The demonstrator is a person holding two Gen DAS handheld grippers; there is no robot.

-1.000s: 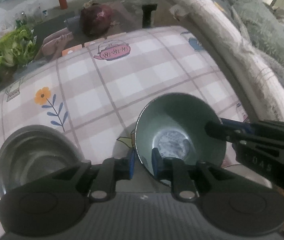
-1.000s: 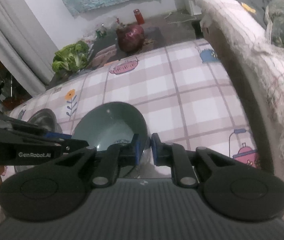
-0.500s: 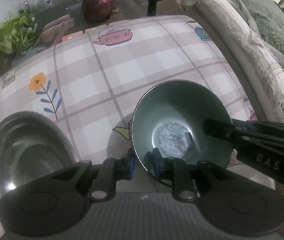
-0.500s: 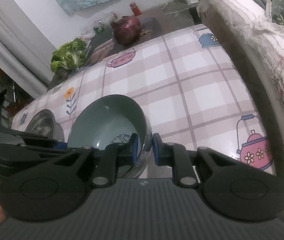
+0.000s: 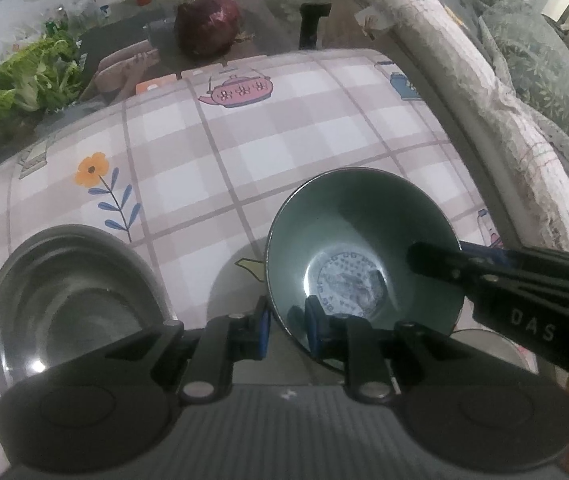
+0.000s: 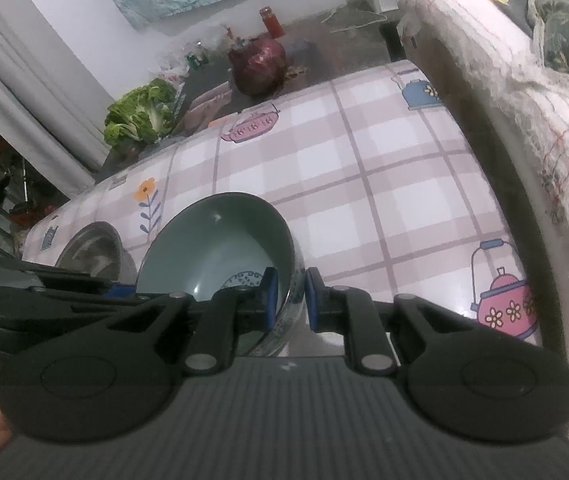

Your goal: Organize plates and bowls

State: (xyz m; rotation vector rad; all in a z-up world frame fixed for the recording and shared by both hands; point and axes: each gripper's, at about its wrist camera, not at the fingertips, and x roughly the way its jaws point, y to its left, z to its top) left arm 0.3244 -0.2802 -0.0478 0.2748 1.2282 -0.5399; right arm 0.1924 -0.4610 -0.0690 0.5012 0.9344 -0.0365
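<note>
Green bowl [image 5: 360, 256], rim pinched by both hand-held grippers [image 5: 286, 322] [image 6: 287, 300], underside hidden

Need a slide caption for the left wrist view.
Both grippers pinch the green bowl's rim beside a steel bowl.

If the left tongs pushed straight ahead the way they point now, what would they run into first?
The left tongs already grip the green bowl by its near rim, so its far wall comes first; beyond it, probably only tablecloth.
</note>
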